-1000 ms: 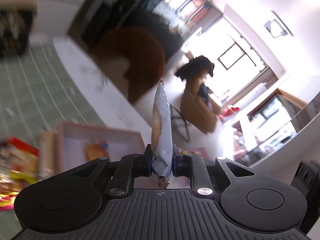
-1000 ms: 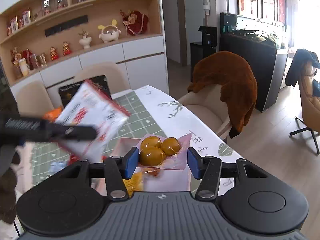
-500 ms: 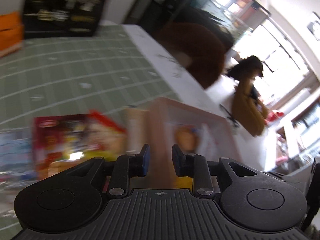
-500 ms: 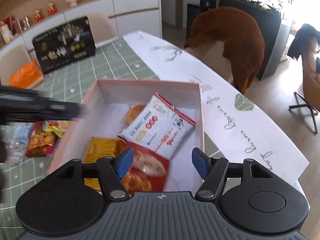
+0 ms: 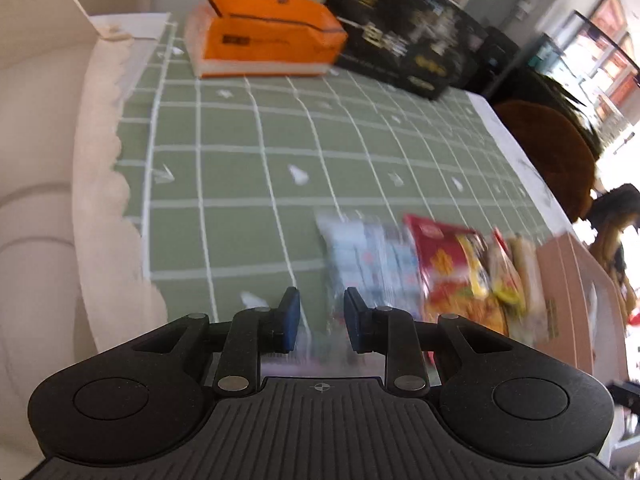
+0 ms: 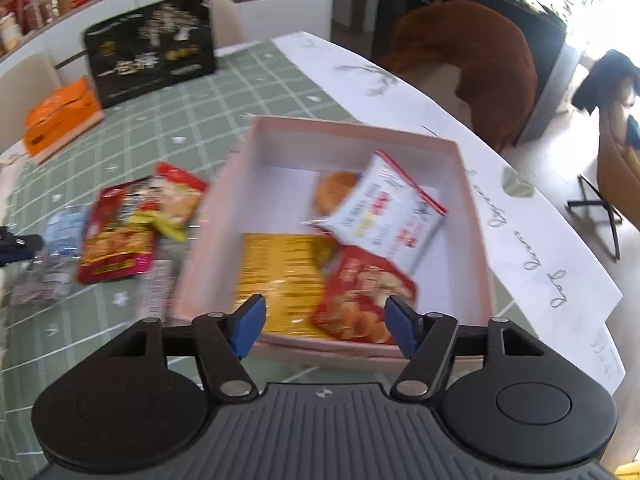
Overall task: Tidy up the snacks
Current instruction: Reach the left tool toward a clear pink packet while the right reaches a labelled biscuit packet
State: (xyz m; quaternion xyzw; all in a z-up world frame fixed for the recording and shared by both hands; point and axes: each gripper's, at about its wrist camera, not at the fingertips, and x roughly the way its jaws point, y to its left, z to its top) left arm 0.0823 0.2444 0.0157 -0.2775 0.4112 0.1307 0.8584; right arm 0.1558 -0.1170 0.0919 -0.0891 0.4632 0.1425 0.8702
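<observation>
The bench [image 5: 248, 184] wears a green checked cloth with a white lettered runner [image 6: 532, 236] along its far edge. Beyond the left gripper [image 5: 318, 320], an orange carton [image 5: 264, 36] and a black gift box [image 5: 408, 44] stand at the back; its jaws sit slightly parted and empty, a clear wrapper [image 5: 360, 256] and red snack packets [image 5: 460, 264] just ahead to its right. The right gripper [image 6: 326, 326] hangs over a pink box [image 6: 472, 200], jaws opening with nothing between them, above yellow [image 6: 280, 280], red [image 6: 360, 300] and white packets [image 6: 384, 212] inside. A brown-draped chair [image 6: 480, 60] waits behind.
</observation>
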